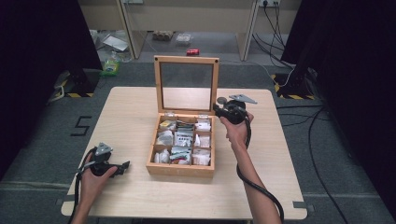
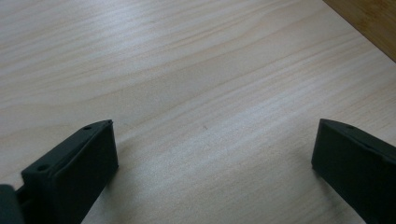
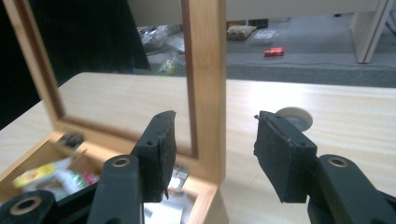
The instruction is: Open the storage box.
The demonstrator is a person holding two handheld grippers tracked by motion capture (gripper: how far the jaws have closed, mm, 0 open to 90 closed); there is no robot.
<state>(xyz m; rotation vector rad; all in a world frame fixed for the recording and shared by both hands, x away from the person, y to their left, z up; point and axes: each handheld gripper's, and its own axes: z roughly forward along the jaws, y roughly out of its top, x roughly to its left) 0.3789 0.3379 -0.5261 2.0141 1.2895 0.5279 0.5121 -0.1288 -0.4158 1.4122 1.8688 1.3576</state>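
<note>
Pale wooden table [image 1: 130,116] under a dim, cluttered room. Right gripper [image 3: 212,149] held at the box's far right corner, jaws partly spread, straddling the right upright of the raised lid [image 3: 203,88] without either pad pressing on it; nothing held. Lid frame standing nearly vertical, long axis up and down, rising directly ahead between the jaws, hinged at the back of the wooden box [image 1: 181,169]. Right hand [image 1: 237,131] plainly the nearer one, just beside that corner in the high view. Judged: a squeeze on the upright, then a swing forward and down to close the lid. Packets [image 1: 183,139] filling the box's compartments below. Left gripper [image 2: 212,163] well apart near the table's left front, resting low over bare wood, jaws spread wide, empty.
</note>
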